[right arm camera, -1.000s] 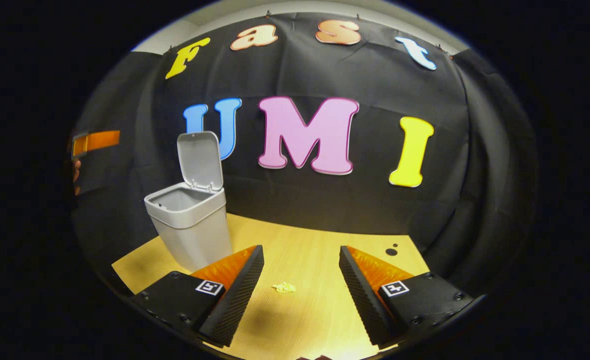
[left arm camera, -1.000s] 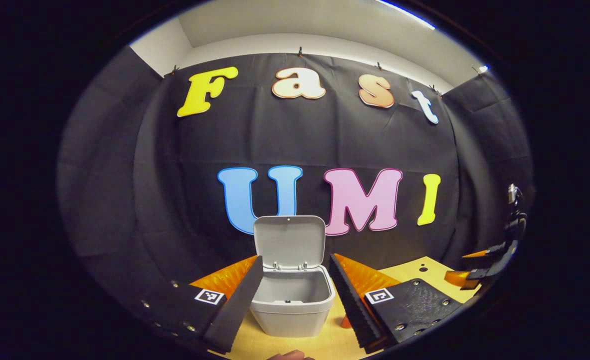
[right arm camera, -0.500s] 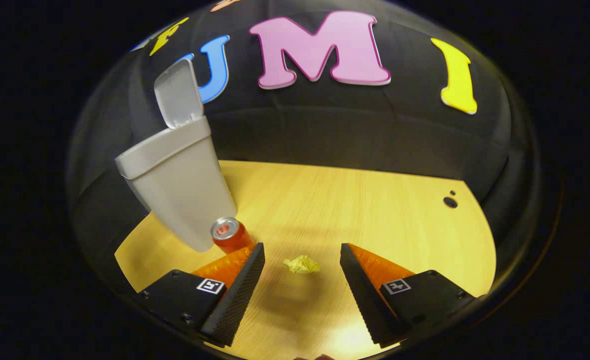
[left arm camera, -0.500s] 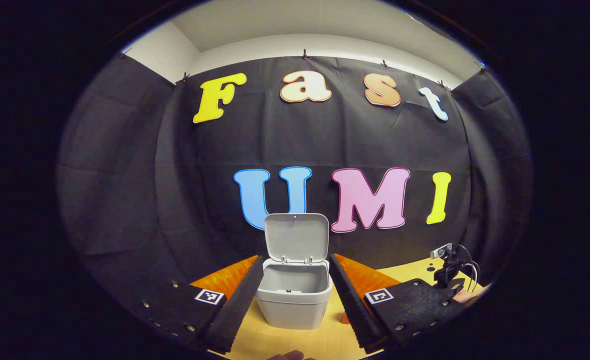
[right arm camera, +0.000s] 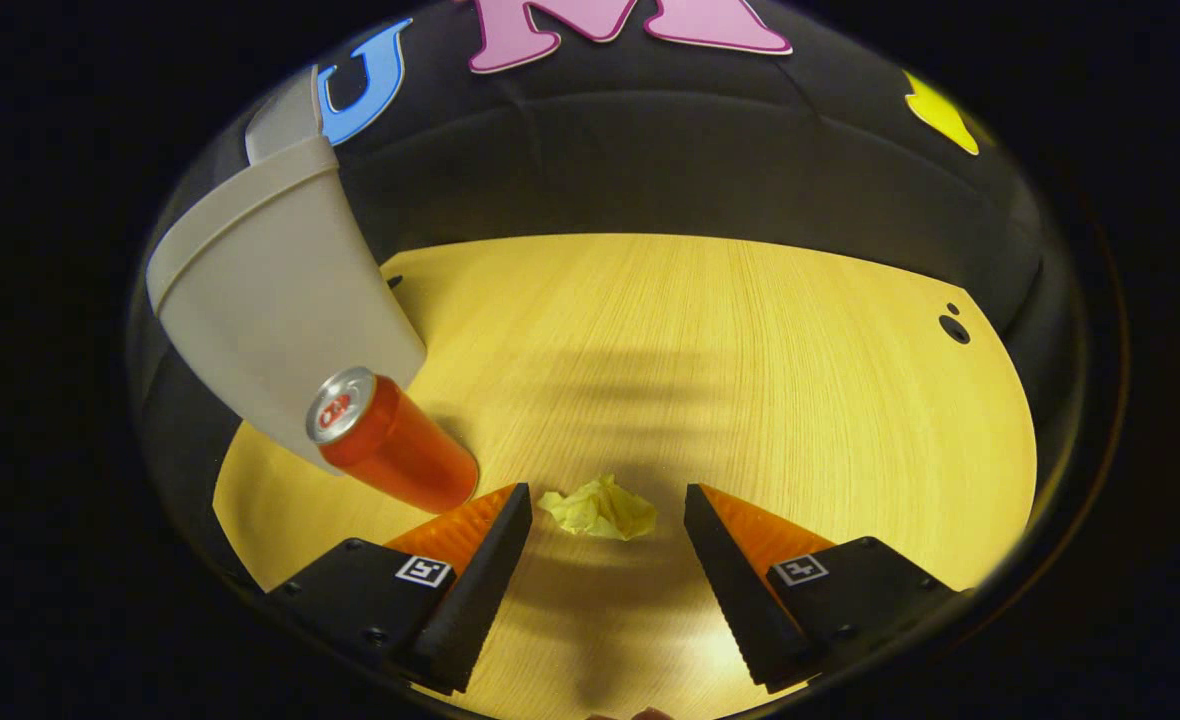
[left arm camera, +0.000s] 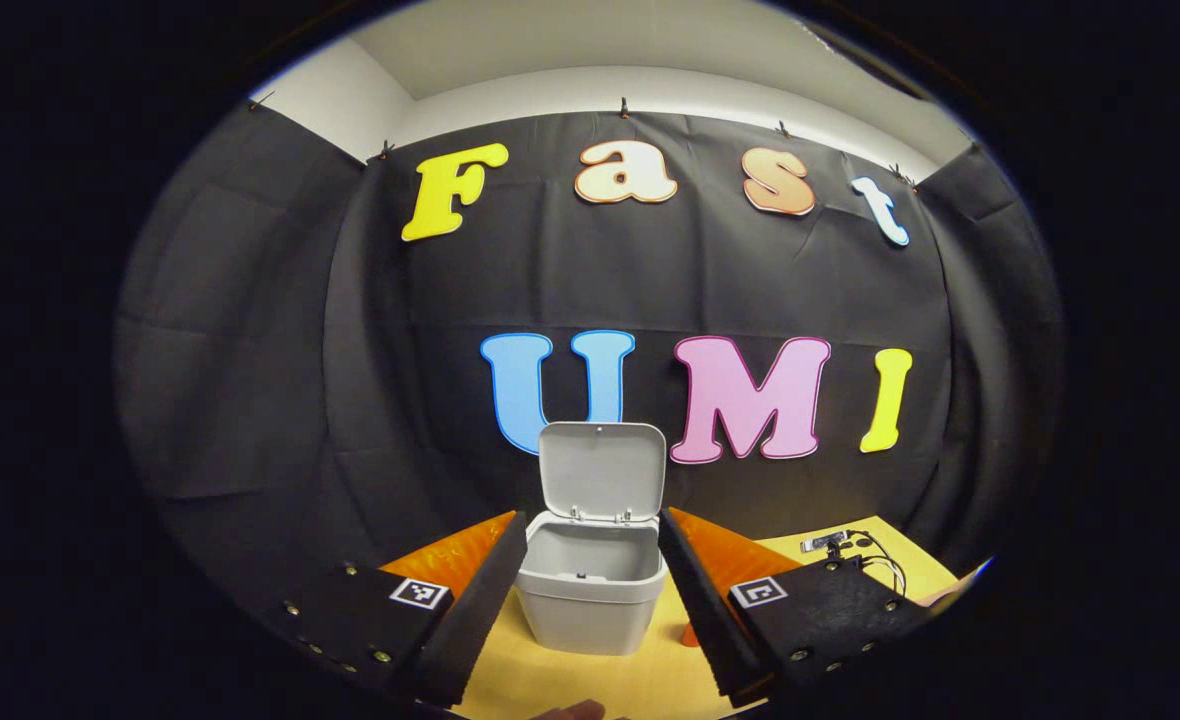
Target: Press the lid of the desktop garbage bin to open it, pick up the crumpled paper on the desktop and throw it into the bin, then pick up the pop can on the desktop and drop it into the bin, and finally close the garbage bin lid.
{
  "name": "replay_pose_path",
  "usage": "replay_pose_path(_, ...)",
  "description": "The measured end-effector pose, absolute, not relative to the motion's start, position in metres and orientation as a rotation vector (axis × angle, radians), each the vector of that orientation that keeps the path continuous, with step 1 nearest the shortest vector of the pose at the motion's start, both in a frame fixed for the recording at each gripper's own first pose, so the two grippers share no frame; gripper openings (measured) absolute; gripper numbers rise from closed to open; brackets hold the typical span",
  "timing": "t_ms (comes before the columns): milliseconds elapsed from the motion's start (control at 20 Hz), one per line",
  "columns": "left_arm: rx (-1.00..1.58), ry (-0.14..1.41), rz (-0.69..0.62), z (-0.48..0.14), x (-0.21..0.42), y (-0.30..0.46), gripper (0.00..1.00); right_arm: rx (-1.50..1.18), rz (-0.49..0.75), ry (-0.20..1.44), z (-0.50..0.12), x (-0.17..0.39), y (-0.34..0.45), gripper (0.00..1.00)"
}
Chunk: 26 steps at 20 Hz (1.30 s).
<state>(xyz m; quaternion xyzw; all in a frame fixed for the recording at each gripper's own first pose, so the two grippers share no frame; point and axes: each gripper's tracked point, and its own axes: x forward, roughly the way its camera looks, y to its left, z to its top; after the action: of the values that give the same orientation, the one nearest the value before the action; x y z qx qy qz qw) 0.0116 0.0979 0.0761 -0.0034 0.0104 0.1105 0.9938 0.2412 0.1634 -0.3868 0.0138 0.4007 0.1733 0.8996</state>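
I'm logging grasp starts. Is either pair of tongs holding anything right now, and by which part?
Nothing is held. The right tongs stand open around the crumpled paper; the left tongs are open too.

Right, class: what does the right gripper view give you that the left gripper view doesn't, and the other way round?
The right gripper view gives the crumpled paper lying on the table between the fingers of the open right hand-held gripper, with the pop can beside the bin. The left gripper view gives a look into the bin's open mouth, between the fingers of the open left hand-held gripper. Both share the grey bin, its raised lid and the wooden table.
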Motion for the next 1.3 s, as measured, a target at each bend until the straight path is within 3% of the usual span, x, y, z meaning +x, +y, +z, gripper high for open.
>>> replay_pose_path(350,-0.016,0.044,0.238,0.067,0.009,0.143,0.87,0.012,0.295,0.900,-0.413,0.248,0.168,0.99)
replay_pose_path(550,-0.016,0.068,0.243,0.058,0.010,0.159,0.87,0.015,0.295,0.895,-0.413,0.249,0.176,0.86)
replay_pose_path(600,-0.020,0.070,0.241,0.058,0.010,0.161,0.87,0.014,0.292,0.897,-0.414,0.249,0.174,0.56)
replay_pose_path(700,-0.021,0.074,0.232,0.056,0.012,0.162,0.87,0.018,0.308,0.902,-0.413,0.246,0.175,0.39)
replay_pose_path(750,-0.021,0.073,0.226,0.056,0.014,0.162,0.87,0.009,0.309,0.892,-0.409,0.246,0.172,0.44)
replay_pose_path(850,-0.019,0.068,0.209,0.057,0.017,0.160,0.87,-0.003,0.321,0.861,-0.397,0.246,0.170,0.21)
replay_pose_path(950,-0.019,0.065,0.191,0.056,0.020,0.157,0.87,-0.001,0.323,0.815,-0.377,0.247,0.170,0.29)
replay_pose_path(1000,-0.023,0.062,0.179,0.058,0.022,0.155,0.87,0.007,0.327,0.791,-0.365,0.244,0.169,0.14)
replay_pose_path(1050,-0.028,0.057,0.166,0.059,0.024,0.153,0.87,0.014,0.331,0.767,-0.349,0.241,0.167,0.29)
replay_pose_path(1300,-0.063,0.033,0.103,0.060,0.036,0.142,0.87,0.036,0.366,0.538,-0.226,0.234,0.163,0.29)
